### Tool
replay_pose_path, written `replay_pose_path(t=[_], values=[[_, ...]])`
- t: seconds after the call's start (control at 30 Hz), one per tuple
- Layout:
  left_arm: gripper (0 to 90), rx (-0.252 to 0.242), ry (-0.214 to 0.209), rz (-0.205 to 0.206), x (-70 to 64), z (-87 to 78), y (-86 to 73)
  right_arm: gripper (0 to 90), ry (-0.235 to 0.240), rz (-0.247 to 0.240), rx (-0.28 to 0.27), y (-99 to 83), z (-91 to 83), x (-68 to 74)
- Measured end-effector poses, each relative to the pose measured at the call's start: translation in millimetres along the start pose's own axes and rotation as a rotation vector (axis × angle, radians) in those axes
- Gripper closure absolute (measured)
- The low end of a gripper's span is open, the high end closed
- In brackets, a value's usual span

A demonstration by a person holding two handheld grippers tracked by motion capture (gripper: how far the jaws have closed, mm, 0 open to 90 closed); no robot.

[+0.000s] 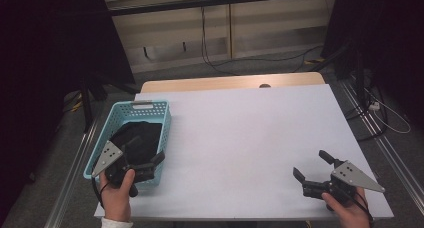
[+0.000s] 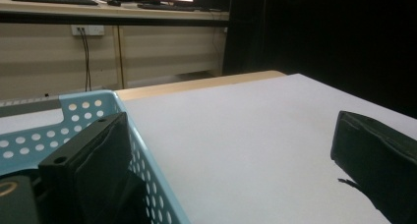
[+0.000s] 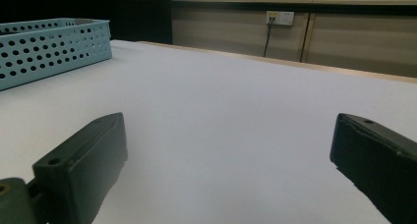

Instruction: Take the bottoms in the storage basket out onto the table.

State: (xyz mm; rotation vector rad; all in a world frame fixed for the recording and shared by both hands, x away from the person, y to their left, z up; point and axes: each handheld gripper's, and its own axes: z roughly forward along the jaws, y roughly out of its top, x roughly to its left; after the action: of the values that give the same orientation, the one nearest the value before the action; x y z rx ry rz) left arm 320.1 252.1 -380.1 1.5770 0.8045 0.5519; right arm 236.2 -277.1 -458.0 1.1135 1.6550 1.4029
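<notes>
While left claw [image 1: 146, 152] straddles basket [image 1: 150, 109] wall, right claw [image 1: 312, 165] hovers agape.

Perforated light-blue plastic basket [image 1: 116, 119] holds black cloth [image 1: 140, 136]; table [image 1: 250, 138] looks matt white.

Basket [image 1: 131, 119] at the left edge of the surface [image 1: 250, 138], holding a dark cloth [image 1: 137, 138]. Left gripper [image 1: 147, 153] at the basket's near end, straddling its right wall. Right gripper [image 1: 311, 166] at the near right corner, well apart. Cabinets [image 1: 225, 28] behind.
</notes>
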Motion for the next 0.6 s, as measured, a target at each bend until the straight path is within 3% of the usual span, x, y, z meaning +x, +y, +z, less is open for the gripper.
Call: replay_pose_path(t=[0.3,0.6], values=[[1.8,0.011,-0.013,0.016,4.4,5.3,18.3,0.0,0.004,-0.001,0.0,-0.1,-0.3,0.1],[1.9,0.031,0.0,0.002,17.8,9.0,31.6,0.1,0.004,-0.003,0.002,0.0,-0.7,0.0]])
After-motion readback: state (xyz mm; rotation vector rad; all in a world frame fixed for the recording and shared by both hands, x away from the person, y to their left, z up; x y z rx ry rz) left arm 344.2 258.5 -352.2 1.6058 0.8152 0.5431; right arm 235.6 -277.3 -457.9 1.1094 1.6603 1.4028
